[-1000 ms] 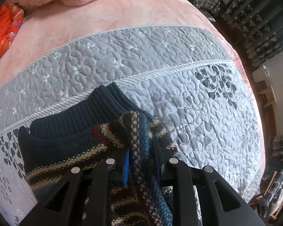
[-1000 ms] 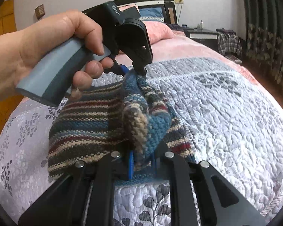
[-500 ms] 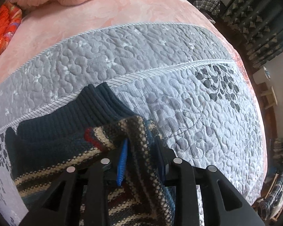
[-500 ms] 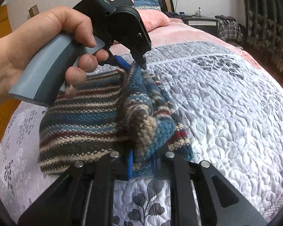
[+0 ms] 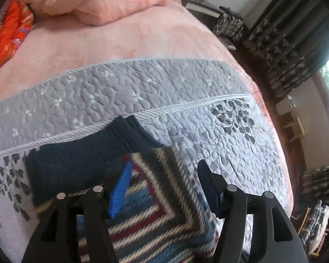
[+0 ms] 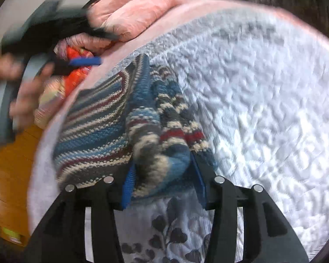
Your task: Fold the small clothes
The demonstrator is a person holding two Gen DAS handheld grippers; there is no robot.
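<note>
- Left gripper spread wide, empty, above striped knit sweater; ribbed navy hem seen here only.
- Right gripper clamped on bunched sweater fold, near quilted grey bedspread edge; blurred hand visible here only.

Left gripper and hand motion-blurred; sweater bottom cut off.

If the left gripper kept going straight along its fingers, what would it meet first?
Probably the striped knit sweater lying under and ahead of the open left gripper, near its dark ribbed collar; past that, the grey quilt. Depth is unclear.
</note>
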